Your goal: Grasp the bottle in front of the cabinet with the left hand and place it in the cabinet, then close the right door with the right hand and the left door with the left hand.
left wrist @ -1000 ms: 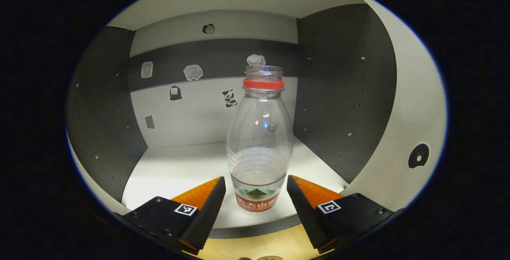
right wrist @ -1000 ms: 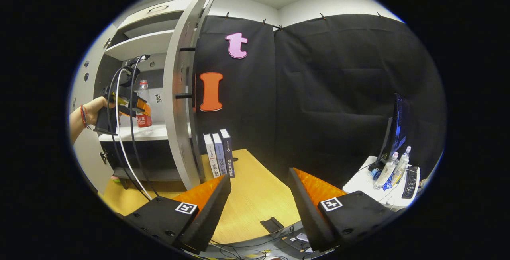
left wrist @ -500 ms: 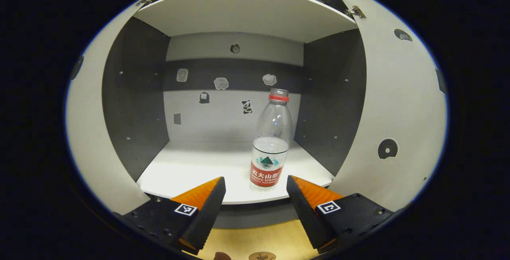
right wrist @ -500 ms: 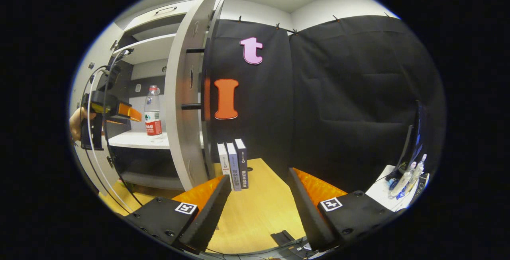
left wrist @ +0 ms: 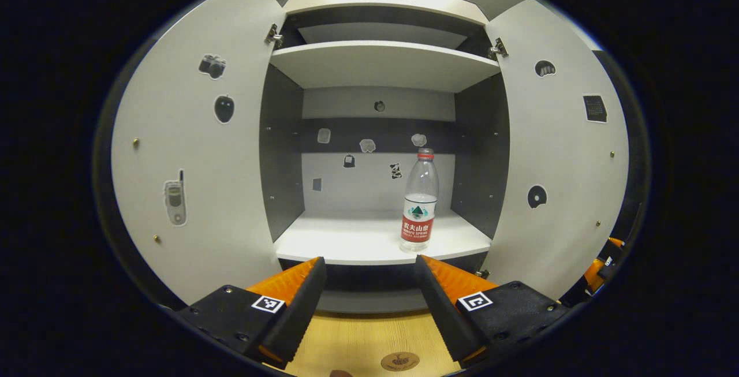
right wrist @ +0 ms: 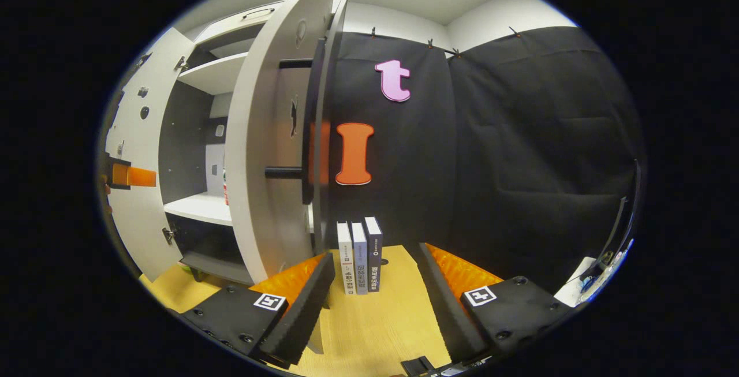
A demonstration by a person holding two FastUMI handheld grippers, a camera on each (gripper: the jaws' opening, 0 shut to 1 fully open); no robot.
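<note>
Left door (left wrist: 190,152) swung wide open, stickers on its inner face. My left hand-held gripper (left wrist: 369,302) sits in front of the cabinet (left wrist: 381,65), fingers spread, nothing between them. Bottle (left wrist: 420,201) stands upright on the middle shelf (left wrist: 346,238), toward its right side, well apart from my fingers; placing step looks done.

Right door (left wrist: 554,152) also open. In the right gripper view that door (right wrist: 271,146) stands edge-on, just left of my right hand-held gripper (right wrist: 375,302), which is released and empty. Bar handle (right wrist: 309,123) on the door's outer face. Books (right wrist: 359,256) upright on the tabletop (right wrist: 375,319) beside the door.

Step in hand, I judge: closing the right door. Next move calls for getting my right fingers onto the door's outer face and pushing it leftward, toward the cabinet front.
</note>
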